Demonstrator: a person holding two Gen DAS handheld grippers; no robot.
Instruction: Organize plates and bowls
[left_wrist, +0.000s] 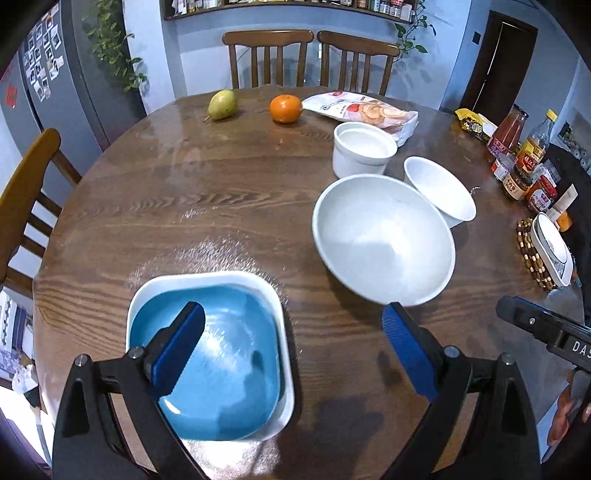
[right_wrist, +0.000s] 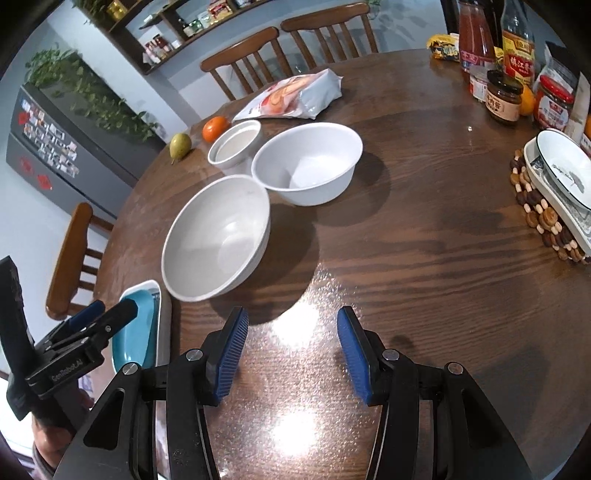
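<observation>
Bowls and plates sit spread on a round wooden table (left_wrist: 192, 206). Large white bowl (left_wrist: 384, 240) near table centre, empty, upright. Second white bowl (left_wrist: 439, 190) just behind it to the right, rims touching or nearly so, cannot tell which. Small white ramekin (left_wrist: 364, 149) further back, close to both. Blue square plate (left_wrist: 218, 365) lies nested inside a white square dish (left_wrist: 284, 369) at the near table edge, left of the large bowl and apart from it.

Left gripper (left_wrist: 293, 332) hangs above the blue plate and bare wood, jaws spread wide, nothing between them; its left pad is over the plate, not clearly touching it. Right gripper (right_wrist: 291, 347) hovers over bare tabletop in front of the large bowl, jaws parted, empty. Each gripper shows at the edge of the other's view, a hand on the handle.

Far side of table: green pear (left_wrist: 221, 105), orange (left_wrist: 285, 108), snack bag (left_wrist: 364, 112) lying flat just behind the ramekin. Right edge: cluster of sauce bottles and jars (right_wrist: 506, 74), plus a beaded trivet (right_wrist: 543, 218) carrying a white rectangular tray with a black-rimmed patterned bowl (right_wrist: 565, 166) in it. Wooden chairs (left_wrist: 267, 55) around the table, grey fridge (left_wrist: 48, 85) with photos at the left.
</observation>
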